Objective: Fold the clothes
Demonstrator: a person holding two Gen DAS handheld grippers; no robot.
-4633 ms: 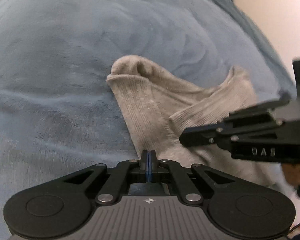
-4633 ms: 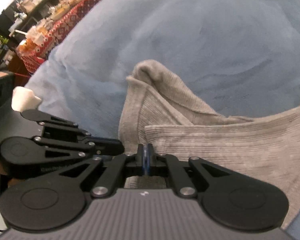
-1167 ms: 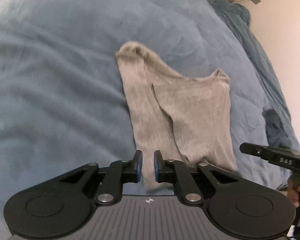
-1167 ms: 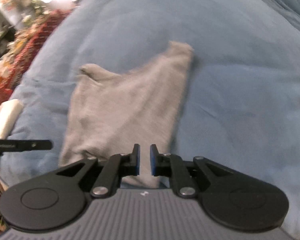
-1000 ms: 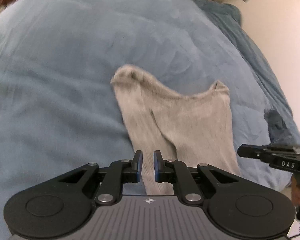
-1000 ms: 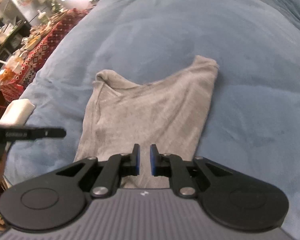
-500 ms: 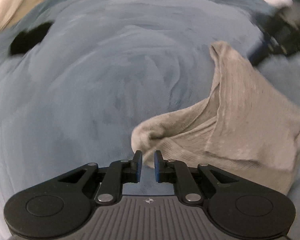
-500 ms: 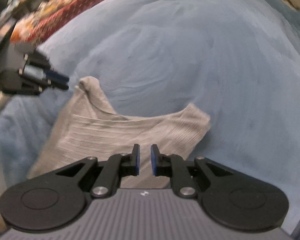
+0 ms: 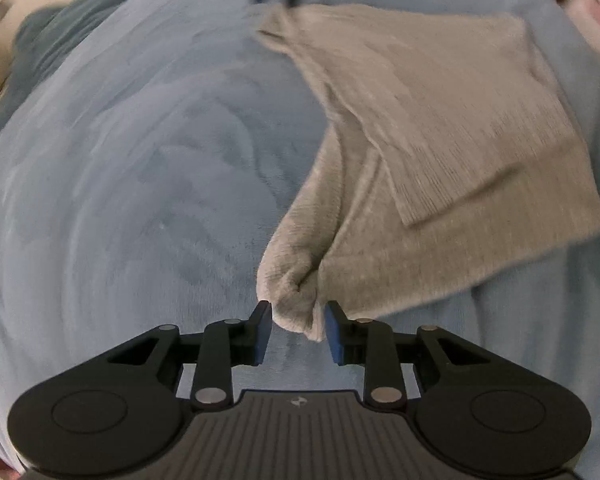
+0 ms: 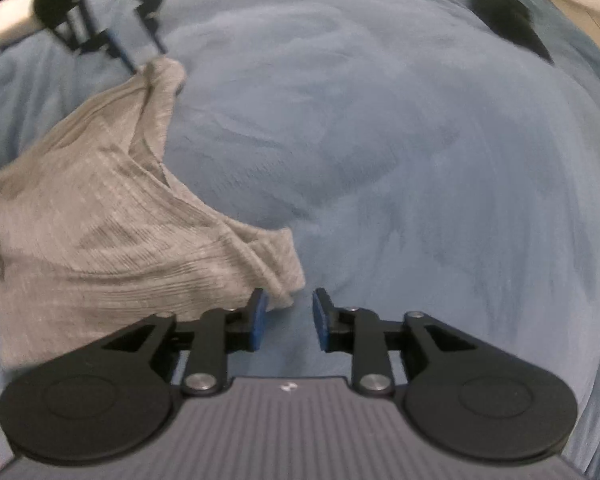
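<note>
From the left wrist, the left gripper point(image 9: 296, 330) is opening, and one bunched corner of the grey top point(image 9: 440, 152) sits between its blue pads, ready to be pinched for the next fold. The rest of the top spreads up and to its right, with bare blue blanket point(image 9: 120, 200) on its left. From the right wrist, the right gripper point(image 10: 287, 319) is opening too. Another corner of the top point(image 10: 100, 224) pokes just past its left pad, and lots of open blanket point(image 10: 420, 180) lies ahead and to its right.

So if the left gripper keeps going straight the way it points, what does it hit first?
Probably the bunched corner of the grey garment, already between the opening pads of the left gripper; the blue blanket lies right beneath.
</note>
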